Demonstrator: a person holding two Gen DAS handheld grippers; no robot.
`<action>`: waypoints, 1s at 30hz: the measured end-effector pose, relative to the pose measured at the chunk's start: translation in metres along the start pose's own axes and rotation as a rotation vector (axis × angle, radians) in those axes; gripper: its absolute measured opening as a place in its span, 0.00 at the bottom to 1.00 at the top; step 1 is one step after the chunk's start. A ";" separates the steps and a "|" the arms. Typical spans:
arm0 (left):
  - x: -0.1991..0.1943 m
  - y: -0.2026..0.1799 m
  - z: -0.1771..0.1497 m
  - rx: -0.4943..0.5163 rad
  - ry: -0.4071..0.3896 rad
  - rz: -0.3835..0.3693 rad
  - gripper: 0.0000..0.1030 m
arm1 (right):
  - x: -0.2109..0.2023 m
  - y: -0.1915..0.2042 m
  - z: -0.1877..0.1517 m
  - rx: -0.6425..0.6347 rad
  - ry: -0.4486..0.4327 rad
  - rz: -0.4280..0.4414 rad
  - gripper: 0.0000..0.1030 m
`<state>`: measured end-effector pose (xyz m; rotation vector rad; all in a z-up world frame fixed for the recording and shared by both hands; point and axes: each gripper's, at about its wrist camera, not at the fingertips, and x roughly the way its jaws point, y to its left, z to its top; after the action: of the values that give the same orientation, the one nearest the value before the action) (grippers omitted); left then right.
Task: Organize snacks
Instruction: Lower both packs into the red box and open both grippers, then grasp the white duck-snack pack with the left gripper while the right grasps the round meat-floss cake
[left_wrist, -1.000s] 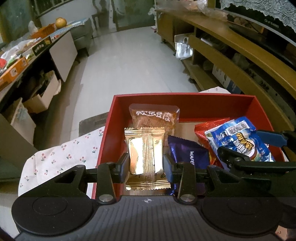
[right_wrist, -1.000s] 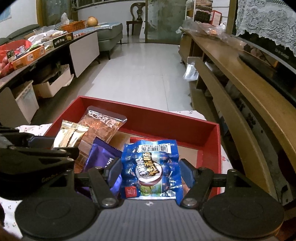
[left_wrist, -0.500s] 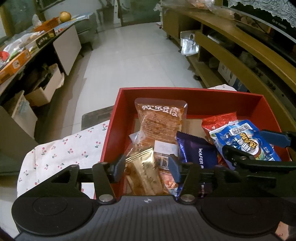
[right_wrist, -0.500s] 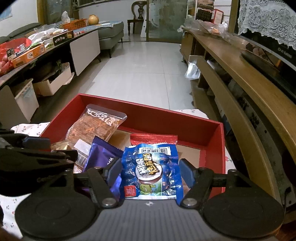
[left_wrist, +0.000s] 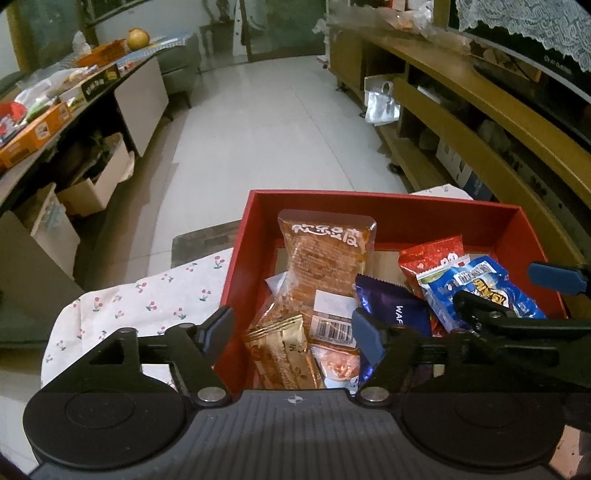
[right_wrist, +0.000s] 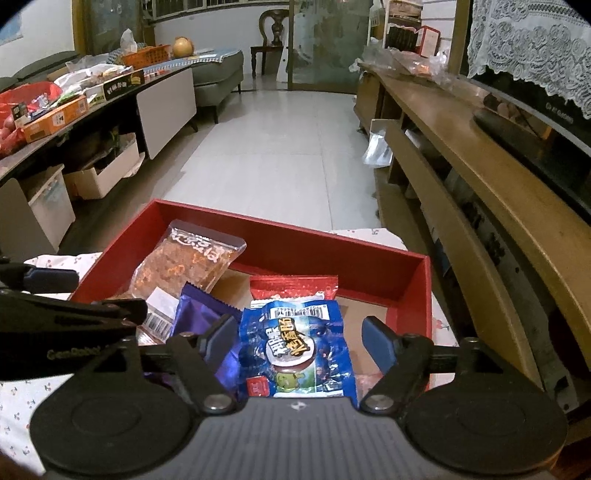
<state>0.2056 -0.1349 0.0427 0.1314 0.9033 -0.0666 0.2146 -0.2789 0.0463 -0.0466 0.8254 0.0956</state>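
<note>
Jaws opening, both grippers (left_wrist: 291, 332) (right_wrist: 299, 341) angled over snack box (left_wrist: 388, 218).

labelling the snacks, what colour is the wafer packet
Purple wafer packet, clearest in the left wrist view.

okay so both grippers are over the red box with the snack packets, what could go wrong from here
1. The left gripper is opening over the gold packet, which leans at the red box's near-left wall and might slide.
2. The right gripper is opening around the blue packet; it may settle crooked over the purple wafer and red packet.
</note>
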 end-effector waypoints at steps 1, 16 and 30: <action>-0.001 0.001 0.000 -0.005 -0.002 -0.003 0.77 | -0.002 0.000 0.000 0.001 -0.003 0.003 0.93; -0.029 0.007 -0.007 -0.041 -0.034 -0.045 0.81 | -0.036 -0.002 -0.003 0.007 -0.045 0.015 0.93; -0.060 -0.013 -0.042 0.005 -0.015 -0.151 0.84 | -0.079 -0.024 -0.050 0.028 0.005 -0.001 0.97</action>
<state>0.1342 -0.1419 0.0636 0.0675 0.8975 -0.2097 0.1273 -0.3116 0.0706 -0.0206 0.8311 0.0824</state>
